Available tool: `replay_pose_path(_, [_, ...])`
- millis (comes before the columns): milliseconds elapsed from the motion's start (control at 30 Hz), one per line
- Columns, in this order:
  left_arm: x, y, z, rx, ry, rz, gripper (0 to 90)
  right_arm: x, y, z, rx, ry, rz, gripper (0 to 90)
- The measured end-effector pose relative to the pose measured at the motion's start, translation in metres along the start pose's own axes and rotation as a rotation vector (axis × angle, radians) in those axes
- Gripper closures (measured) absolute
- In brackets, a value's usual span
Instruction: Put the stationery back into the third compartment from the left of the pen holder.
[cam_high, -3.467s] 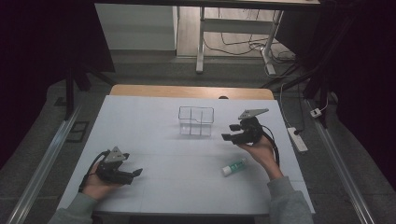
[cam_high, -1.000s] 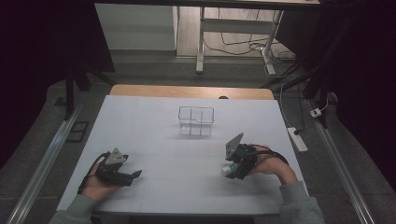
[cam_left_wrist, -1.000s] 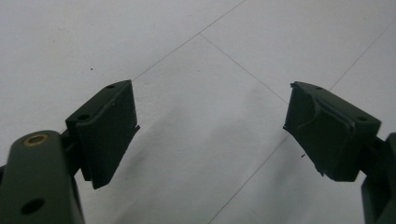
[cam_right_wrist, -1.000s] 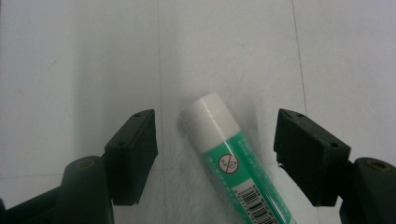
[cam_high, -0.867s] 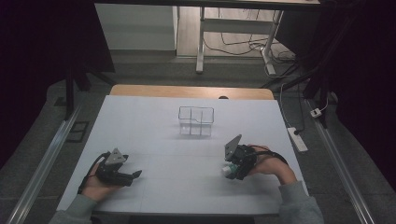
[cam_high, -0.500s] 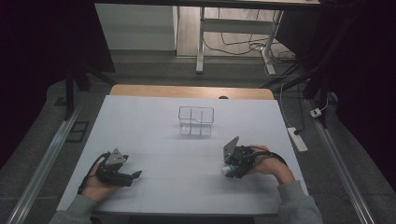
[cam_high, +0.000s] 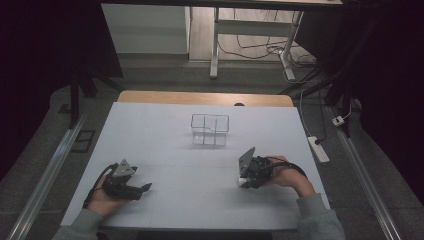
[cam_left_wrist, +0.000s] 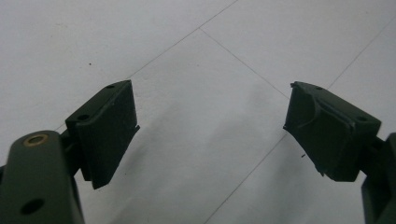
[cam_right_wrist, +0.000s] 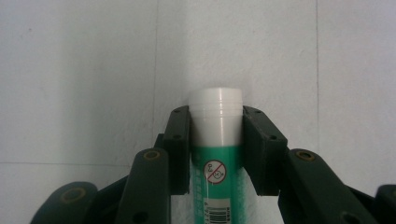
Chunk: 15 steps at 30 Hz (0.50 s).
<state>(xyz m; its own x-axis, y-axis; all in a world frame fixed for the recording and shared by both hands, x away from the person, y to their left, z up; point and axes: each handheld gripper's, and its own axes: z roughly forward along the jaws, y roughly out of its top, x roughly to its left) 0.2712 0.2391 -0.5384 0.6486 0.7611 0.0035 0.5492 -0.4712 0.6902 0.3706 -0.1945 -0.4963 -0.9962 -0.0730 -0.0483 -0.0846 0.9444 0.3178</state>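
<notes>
While tube (cam_right_wrist: 216, 154) lies flat on table (cam_high: 175, 135):
Grip: right gripper (cam_right_wrist: 215, 122) clamped just below cap (cam_right_wrist: 215, 100)
Handling: likely light, stiff, slick plastic
Left gripper (cam_left_wrist: 210, 126): jaws apart, idle

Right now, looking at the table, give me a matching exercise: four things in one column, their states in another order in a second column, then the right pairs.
Things:
1. left gripper
2. right gripper
3. green tube
4. clear box

States:
A. stands empty at the far middle of the table
B. jaws wide apart over bare table
C. shut around something
D. clamped between two jaws, white cap pointing outward

Pairs: 1-B, 2-C, 3-D, 4-A
</notes>
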Motion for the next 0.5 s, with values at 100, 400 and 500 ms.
replay_pose_path(100, [0.0,0.0,0.0,-0.001,0.0,-0.001,16.6,-0.001,-0.001,-0.002,0.002,-0.011,0.007,65.0])
replay_pose_path(400, [0.001,0.0,-0.001,-0.003,0.0,-0.002,16.7,-0.007,-0.004,-0.022,-0.128,-0.049,0.061,65.1])
replay_pose_path(500, [0.001,0.0,-0.001,-0.003,0.001,-0.003,16.7,-0.01,-0.006,-0.029,-0.174,-0.063,0.099,65.1])
